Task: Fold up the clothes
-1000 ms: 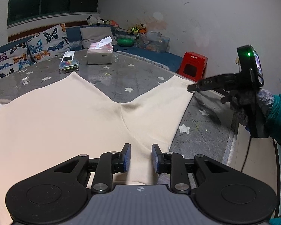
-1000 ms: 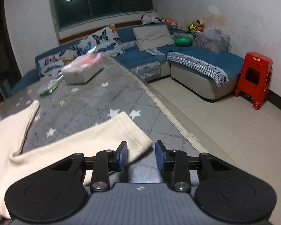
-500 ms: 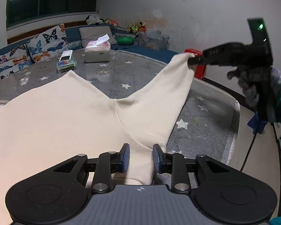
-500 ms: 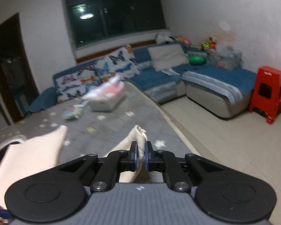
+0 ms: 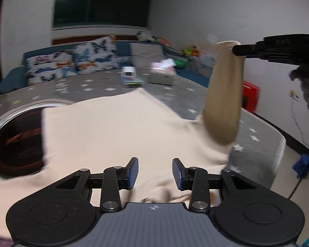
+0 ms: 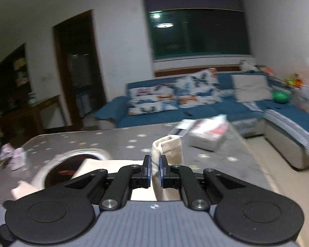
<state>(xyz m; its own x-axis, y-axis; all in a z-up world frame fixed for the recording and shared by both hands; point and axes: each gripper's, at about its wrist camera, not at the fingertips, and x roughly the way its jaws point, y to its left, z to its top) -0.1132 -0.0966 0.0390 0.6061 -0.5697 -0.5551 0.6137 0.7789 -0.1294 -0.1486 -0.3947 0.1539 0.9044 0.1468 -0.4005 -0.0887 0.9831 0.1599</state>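
A round dark-centred basin (image 5: pixel 16 142) sits at the left edge of the star-patterned grey table (image 5: pixel 255 131), its near rim covered by the cream garment (image 5: pixel 113 135), which lies spread flat across the table's middle. The left gripper (image 5: pixel 155 173) hovers just above the garment's near portion with its jaws spread wide; cloth shows in the gap between the blue pads (image 5: pixel 132 173) and below them, but whether either pad touches it cannot be told. Beyond the garment, a small box (image 5: pixel 130 78) and a tissue box (image 5: pixel 162 75) stand near the table's far edge, both blurred. To the right, one sleeve (image 5: pixel 224 100) rises steeply off the table, its cuff held up in the air by the right gripper (image 5: pixel 237 50), which enters from the right edge. A red stool (image 5: pixel 250 97) stands on the floor behind it.

In the right wrist view, the right gripper (image 6: pixel 155 170) has its jaws pressed together on the sleeve cuff (image 6: pixel 166 150), the folded cream end sticking up and forward past the pads, the rest hanging down between them.
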